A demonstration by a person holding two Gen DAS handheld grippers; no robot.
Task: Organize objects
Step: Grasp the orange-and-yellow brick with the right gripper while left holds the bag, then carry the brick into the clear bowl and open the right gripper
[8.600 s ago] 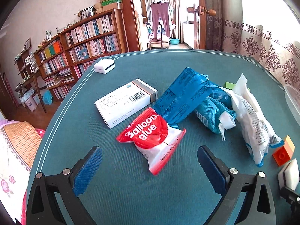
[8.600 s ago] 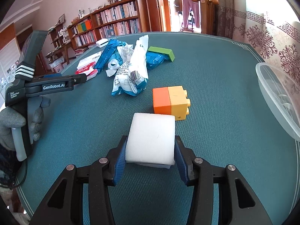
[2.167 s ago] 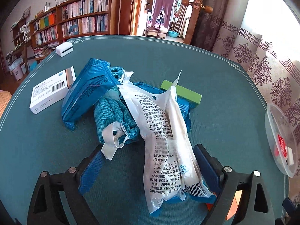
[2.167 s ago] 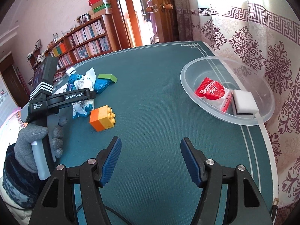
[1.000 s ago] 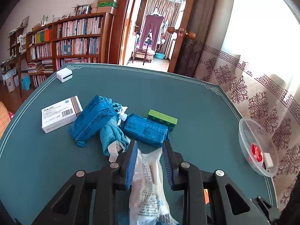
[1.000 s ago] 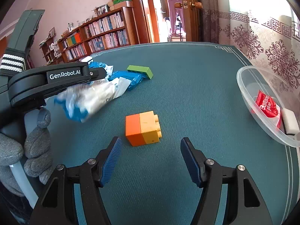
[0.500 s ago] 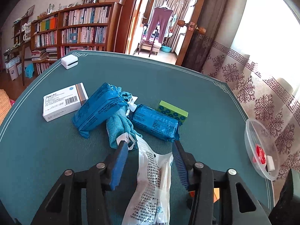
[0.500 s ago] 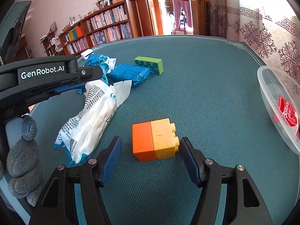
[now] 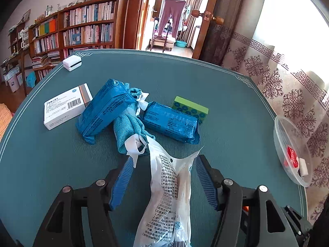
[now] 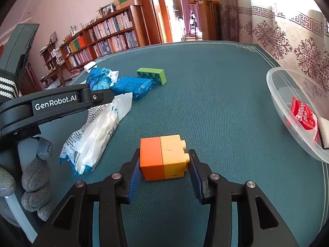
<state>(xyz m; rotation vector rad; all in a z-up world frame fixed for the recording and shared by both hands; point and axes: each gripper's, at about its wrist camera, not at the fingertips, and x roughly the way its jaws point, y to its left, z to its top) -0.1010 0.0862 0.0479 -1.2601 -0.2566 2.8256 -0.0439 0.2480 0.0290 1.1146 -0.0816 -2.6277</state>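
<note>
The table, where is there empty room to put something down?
The green table is bare in the wide strip between the green block and the clear bowl, and along its far edge behind the block. It is crowded on the other side, where the blue packets, teal cloth, white box and white bag lie together.

Home: bookshelves (image 9: 82,28), hanging laundry (image 9: 171,16)

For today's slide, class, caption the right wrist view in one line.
Right gripper closing on the orange-and-yellow block on the green table, clear bowl at right.
</note>
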